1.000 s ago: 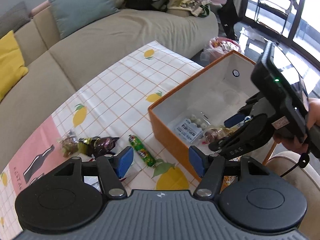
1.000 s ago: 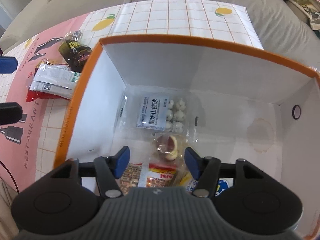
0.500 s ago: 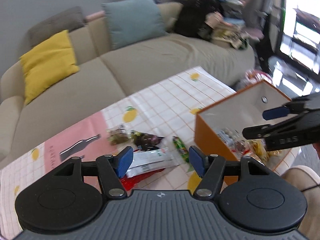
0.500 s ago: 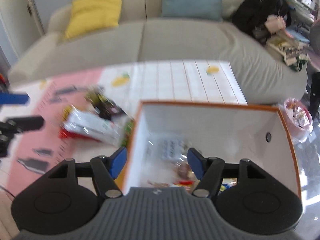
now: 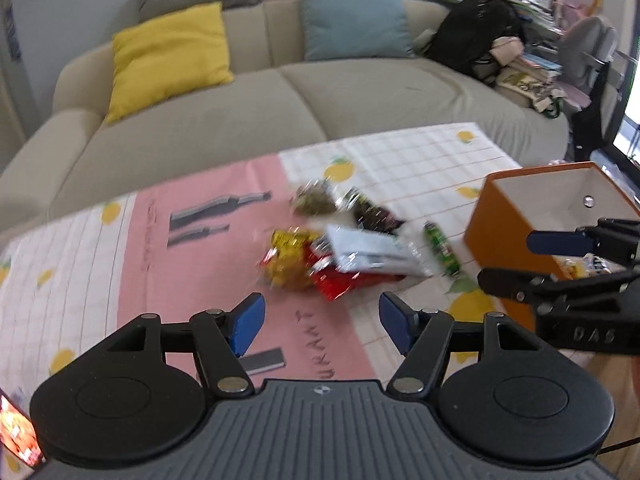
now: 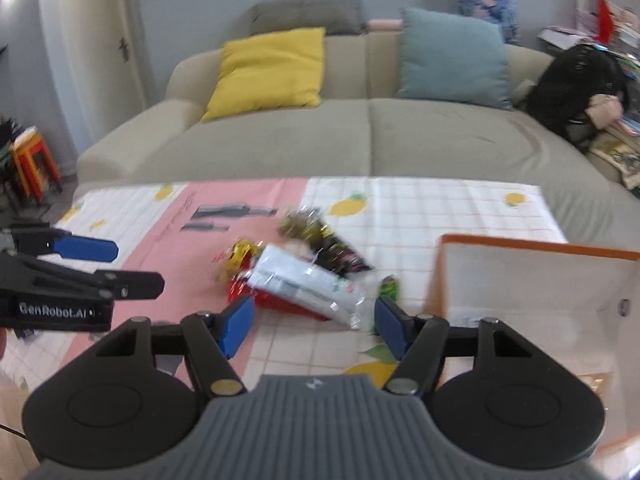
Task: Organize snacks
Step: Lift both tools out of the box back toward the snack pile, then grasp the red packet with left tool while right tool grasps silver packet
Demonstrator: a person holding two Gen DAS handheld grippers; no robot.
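Note:
A pile of snack packets lies on the table: a white packet (image 5: 372, 251) over a red one (image 5: 340, 285), a yellow one (image 5: 289, 256), dark wrapped ones (image 5: 374, 214) and a green tube (image 5: 442, 249). The pile also shows in the right wrist view (image 6: 304, 280). An orange box (image 5: 508, 232) with a white inside (image 6: 532, 280) stands at the right and holds some snacks. My left gripper (image 5: 322, 326) is open and empty, raised in front of the pile. My right gripper (image 6: 310, 326) is open and empty, raised beside the box.
A beige sofa (image 6: 360, 136) with a yellow cushion (image 6: 268, 72) and a teal cushion (image 6: 452, 56) runs behind the table. A black bag (image 5: 476, 40) and books sit at its right end. Orange stools (image 6: 30, 160) stand at the far left.
Both grippers have pulled back and up, away from the box and table. The right gripper left the inside of the box. Both stayed open and empty.

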